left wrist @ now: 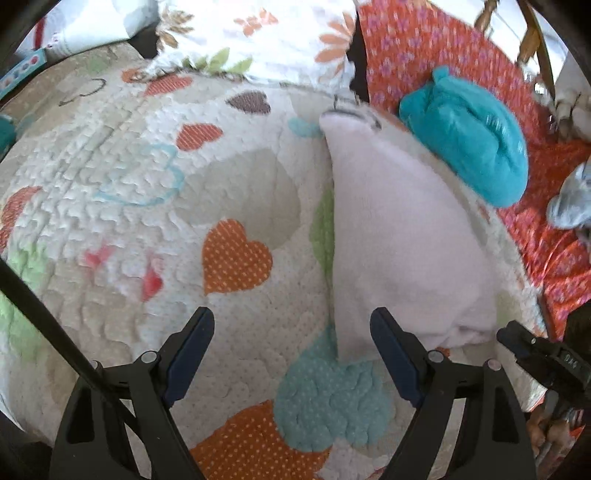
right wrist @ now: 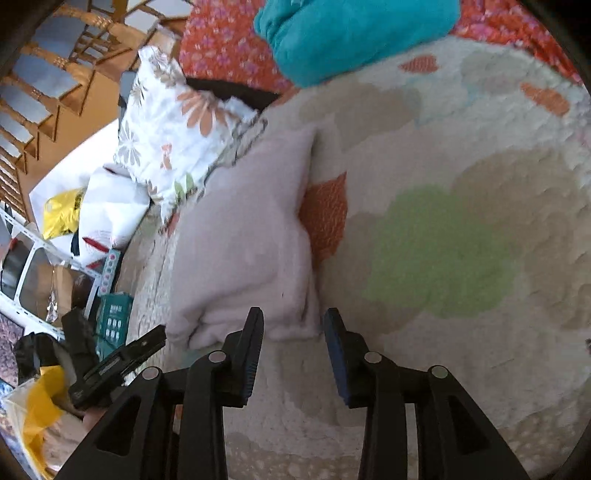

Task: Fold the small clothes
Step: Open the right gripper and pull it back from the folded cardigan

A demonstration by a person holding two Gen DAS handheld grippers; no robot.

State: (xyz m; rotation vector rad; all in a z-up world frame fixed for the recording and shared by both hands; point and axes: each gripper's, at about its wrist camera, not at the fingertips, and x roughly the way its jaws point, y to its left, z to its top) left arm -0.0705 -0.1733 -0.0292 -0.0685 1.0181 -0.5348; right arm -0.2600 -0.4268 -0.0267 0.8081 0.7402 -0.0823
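A pale pink small garment (left wrist: pixel 402 236) lies folded flat on a heart-patterned quilt (left wrist: pixel 147 206). It also shows in the right wrist view (right wrist: pixel 243 236). My left gripper (left wrist: pixel 291 325) is open and empty, its jaws wide, hovering over the garment's near left corner. My right gripper (right wrist: pixel 293 325) is open and empty, its jaws straddling the garment's near right corner. The other gripper's tip shows at the right edge of the left wrist view (left wrist: pixel 517 339). A teal garment (left wrist: pixel 469 147) lies bunched beyond the pink one, also seen in the right wrist view (right wrist: pixel 347 33).
An orange-red flowered cloth (left wrist: pixel 424 48) lies under the teal garment. A white floral pillow (right wrist: pixel 173 122) lies at the quilt's far edge. A grey cloth (left wrist: pixel 569 199) lies at the right. Bags, boxes and a wooden chair (right wrist: pixel 66 66) stand beside the bed.
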